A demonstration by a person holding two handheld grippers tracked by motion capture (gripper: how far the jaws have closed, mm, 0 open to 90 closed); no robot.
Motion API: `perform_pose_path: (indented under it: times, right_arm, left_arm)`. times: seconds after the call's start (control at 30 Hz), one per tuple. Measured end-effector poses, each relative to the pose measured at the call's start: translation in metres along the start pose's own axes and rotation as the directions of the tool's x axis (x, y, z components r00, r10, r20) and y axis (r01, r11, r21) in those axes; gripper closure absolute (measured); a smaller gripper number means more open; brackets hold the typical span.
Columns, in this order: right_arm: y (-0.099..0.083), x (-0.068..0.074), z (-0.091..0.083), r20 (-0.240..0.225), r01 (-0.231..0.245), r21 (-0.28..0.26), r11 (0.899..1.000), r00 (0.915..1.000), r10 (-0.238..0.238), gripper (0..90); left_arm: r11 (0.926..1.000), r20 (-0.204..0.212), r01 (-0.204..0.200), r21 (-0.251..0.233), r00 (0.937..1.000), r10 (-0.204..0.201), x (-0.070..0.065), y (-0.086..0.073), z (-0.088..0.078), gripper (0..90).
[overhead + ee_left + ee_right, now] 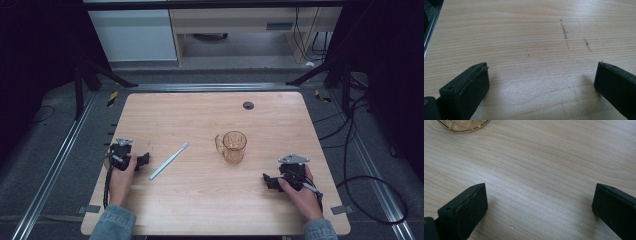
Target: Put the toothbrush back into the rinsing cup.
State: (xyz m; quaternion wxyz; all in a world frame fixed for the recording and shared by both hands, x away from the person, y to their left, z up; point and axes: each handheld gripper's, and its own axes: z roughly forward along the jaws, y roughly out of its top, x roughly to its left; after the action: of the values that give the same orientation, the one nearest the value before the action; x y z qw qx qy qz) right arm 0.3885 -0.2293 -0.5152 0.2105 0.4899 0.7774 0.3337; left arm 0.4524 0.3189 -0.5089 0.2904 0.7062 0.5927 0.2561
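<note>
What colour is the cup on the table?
The cup is see-through amber, a golden orange, with a cut pattern. It shows best in the high view.

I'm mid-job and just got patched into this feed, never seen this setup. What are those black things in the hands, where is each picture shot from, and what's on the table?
A person sits at a wooden table, holding a two-jaw hand gripper in each hand: the left gripper and the right gripper. The high view looks down from above the person's side. Each gripper view comes from a camera riding on that gripper, looking along its black jaws. In both, the jaws stand wide apart over bare wood, holding nothing. On the table lie a light blue toothbrush and an amber glass mug, upright, handle to its left. The mug's base edges into the right gripper view.
</note>
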Motion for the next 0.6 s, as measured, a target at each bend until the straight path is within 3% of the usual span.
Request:
perform_pose_path:
  times: [0.2,0.33,0.43,0.6]
  right_arm:
    - [0.003,-0.002,0.003,0.007,-0.001,0.000,1.000,1.0000,0.001,0.3]
    - [0.003,-0.002,0.003,0.008,0.000,0.000,1.000,1.0000,0.000,0.4]
    - [0.003,-0.001,0.003,0.011,-0.006,-0.001,1.000,0.9999,0.006,0.4]
    - [0.002,0.000,0.002,0.020,-0.014,0.000,1.000,0.9997,0.014,0.4]
  left_arm:
    - [1.0000,0.008,-0.007,0.000,0.9999,0.007,0.001,0.001,0.001,0.0]
    - [0.9992,0.039,-0.040,-0.003,0.9984,0.040,0.002,0.002,0.002,0.0]
    - [0.9960,0.034,-0.069,-0.057,0.9969,0.071,0.000,0.003,-0.004,4.6]
    - [0.9775,0.061,-0.028,-0.209,0.9973,0.042,-0.004,0.016,-0.038,7.6]
